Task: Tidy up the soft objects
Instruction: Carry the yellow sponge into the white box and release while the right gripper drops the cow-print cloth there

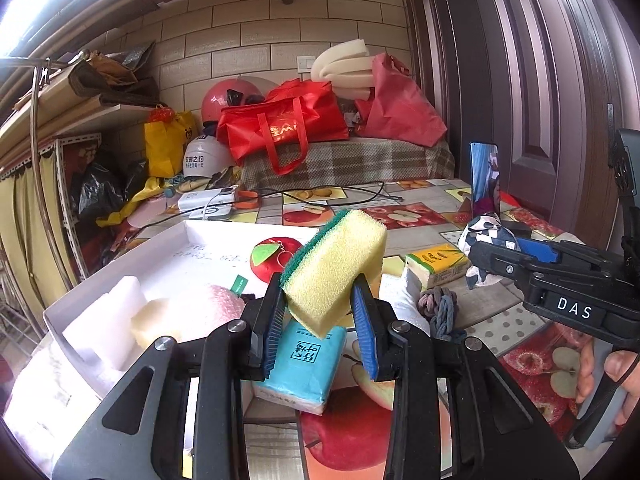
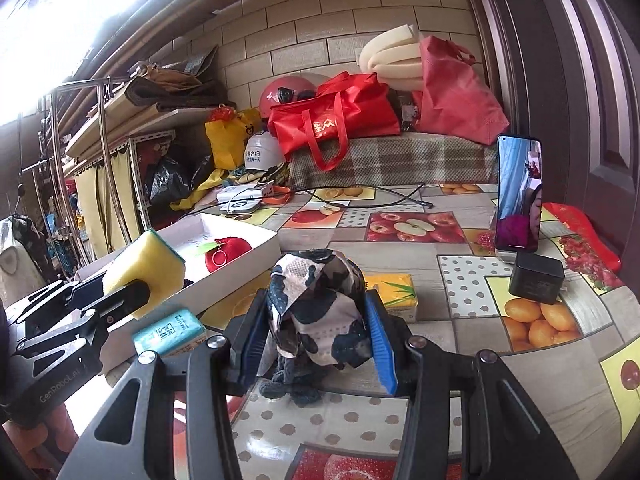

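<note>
Nearest the left wrist lens, at 6 o'clock, the left gripper [image 1: 320, 328] is clenched on a yellow sponge [image 1: 338, 270] with a green scrub face, lifted and tilted toward 1 o'clock. Directly beneath it, a blue tissue pack [image 1: 304, 364] lies on the fruit-print tablecloth [image 1: 416, 216]. At 9 o'clock: white tray [image 1: 120, 264] holding white foam blocks [image 1: 108, 312] and, farther back, a red apple plush [image 1: 272, 258]. At 3 o'clock, the right gripper [image 1: 474, 258] grasps a black-and-white patterned cloth [image 1: 486, 230], raised off the table.

Right wrist view: the same cloth [image 2: 316, 308] is bunched between the 2 blue pads [image 2: 380, 344]; a dark braided fabric piece [image 2: 294, 384] lies below it. Beyond, at 1 o'clock, a yellow tissue pack [image 2: 394, 292]. Farther, at 2 o'clock, a phone [image 2: 518, 196] stands upright.
</note>
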`<state>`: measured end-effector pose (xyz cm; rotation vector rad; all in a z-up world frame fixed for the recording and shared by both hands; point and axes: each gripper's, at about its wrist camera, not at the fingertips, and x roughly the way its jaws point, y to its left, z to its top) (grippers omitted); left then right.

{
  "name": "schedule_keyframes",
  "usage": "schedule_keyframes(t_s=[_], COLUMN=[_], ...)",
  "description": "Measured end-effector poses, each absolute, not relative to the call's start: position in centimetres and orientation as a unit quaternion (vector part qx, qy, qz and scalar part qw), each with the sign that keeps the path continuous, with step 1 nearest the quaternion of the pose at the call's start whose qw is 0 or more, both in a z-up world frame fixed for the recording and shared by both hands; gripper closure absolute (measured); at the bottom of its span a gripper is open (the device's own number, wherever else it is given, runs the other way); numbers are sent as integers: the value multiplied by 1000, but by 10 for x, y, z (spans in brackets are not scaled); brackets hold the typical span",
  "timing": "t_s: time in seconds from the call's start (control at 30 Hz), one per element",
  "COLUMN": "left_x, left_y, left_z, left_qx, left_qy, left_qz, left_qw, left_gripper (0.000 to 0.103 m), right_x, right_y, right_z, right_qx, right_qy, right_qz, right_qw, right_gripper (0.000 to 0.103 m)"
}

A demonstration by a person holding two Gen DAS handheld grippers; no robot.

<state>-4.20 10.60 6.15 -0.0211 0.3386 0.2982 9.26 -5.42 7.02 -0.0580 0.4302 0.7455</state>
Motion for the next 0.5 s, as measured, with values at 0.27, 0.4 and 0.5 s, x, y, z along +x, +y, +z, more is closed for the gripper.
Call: schedule_keyframes(t_s=[0.27,0.4,0.5], left_x=[-70,-82,-86], left_y=[158,193,213], left_z=[59,57,56], left_qx=[-20,-35,-40], left_qy=[166,166,165], left_qz=[213,257,279], left_qw=[963,951,945], left_gripper=[71,71,70], right_x=[83,75,67], right_y=[-38,-23,-6], right_z=[70,69,69], right_qx=[-42,-51,-60], right_qy=[204,201,201], right_qz=[378,394,410], right_qw=[902,895,888], right_gripper=[56,57,57])
